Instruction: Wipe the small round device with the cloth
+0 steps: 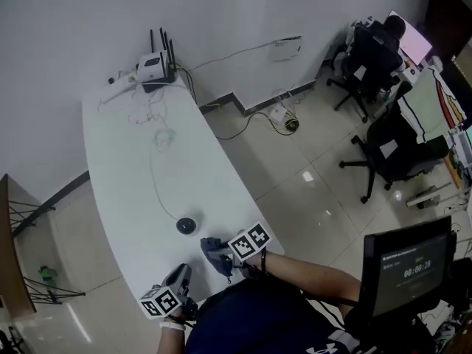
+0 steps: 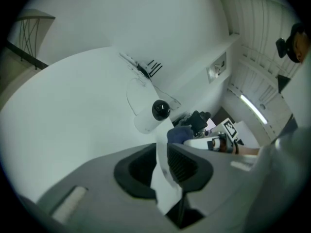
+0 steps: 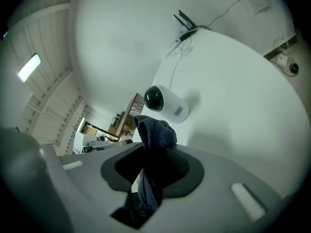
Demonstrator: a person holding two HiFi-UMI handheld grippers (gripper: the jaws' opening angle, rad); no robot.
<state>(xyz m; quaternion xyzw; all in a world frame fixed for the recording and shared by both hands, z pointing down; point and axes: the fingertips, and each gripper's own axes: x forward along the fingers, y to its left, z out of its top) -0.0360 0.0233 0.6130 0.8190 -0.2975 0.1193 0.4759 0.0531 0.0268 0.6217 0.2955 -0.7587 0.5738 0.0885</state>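
Observation:
The small round device [image 1: 187,225], a black dome on a white body, sits near the front end of the long white table [image 1: 125,161]. My right gripper [image 1: 221,255] is shut on a dark blue cloth [image 1: 215,252] just right of the device, apart from it. In the right gripper view the bunched cloth [image 3: 154,147] hangs between the jaws, with the device [image 3: 163,102] close ahead. My left gripper [image 1: 181,273] hovers at the table's front edge, shut and holding nothing. The left gripper view shows the device [image 2: 159,110] ahead and the cloth [image 2: 180,133] to its right.
A router with antennas [image 1: 155,67] and loose cables [image 1: 161,135] lie at the table's far end. A thin white cable runs along the table to the device. Office chairs [image 1: 389,147] stand on the tiled floor at right, and a dark monitor [image 1: 409,268] is at lower right.

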